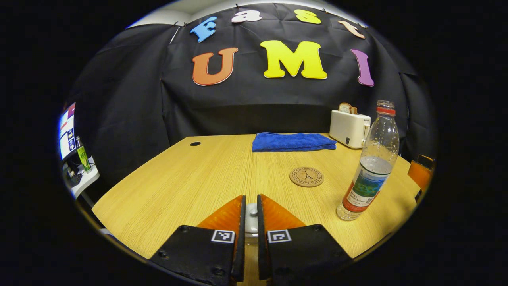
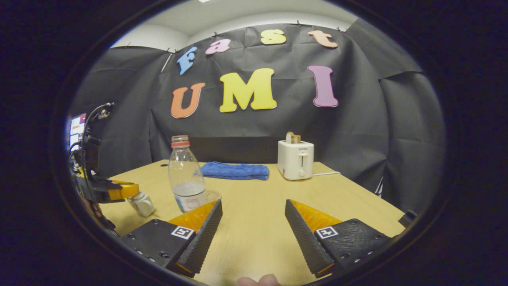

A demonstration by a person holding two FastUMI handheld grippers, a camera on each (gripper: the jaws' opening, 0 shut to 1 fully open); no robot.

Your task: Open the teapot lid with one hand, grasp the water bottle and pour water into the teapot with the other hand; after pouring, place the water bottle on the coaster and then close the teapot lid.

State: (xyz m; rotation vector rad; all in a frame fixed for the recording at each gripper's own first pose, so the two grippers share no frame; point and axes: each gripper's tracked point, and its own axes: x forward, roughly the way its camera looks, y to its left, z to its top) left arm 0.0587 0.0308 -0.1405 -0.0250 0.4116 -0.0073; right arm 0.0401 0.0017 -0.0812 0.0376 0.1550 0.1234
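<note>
Left gripper view has the left gripper (image 1: 250,214) held low over the counter (image 1: 178,186), its fingers clenched on a small white knob (image 1: 251,216) (presumably the teapot lid, though the pot beneath is hidden), with the water bottle (image 1: 371,163) upright to the right and the round coaster (image 1: 306,176) between it and the blue cloth (image 1: 293,142). In the right gripper view, the right gripper (image 2: 253,222) hovers level with fingers spread apart and holding nothing, the bottle just beyond its left finger (image 2: 202,234). A toaster (image 2: 295,159) stands behind.
</note>
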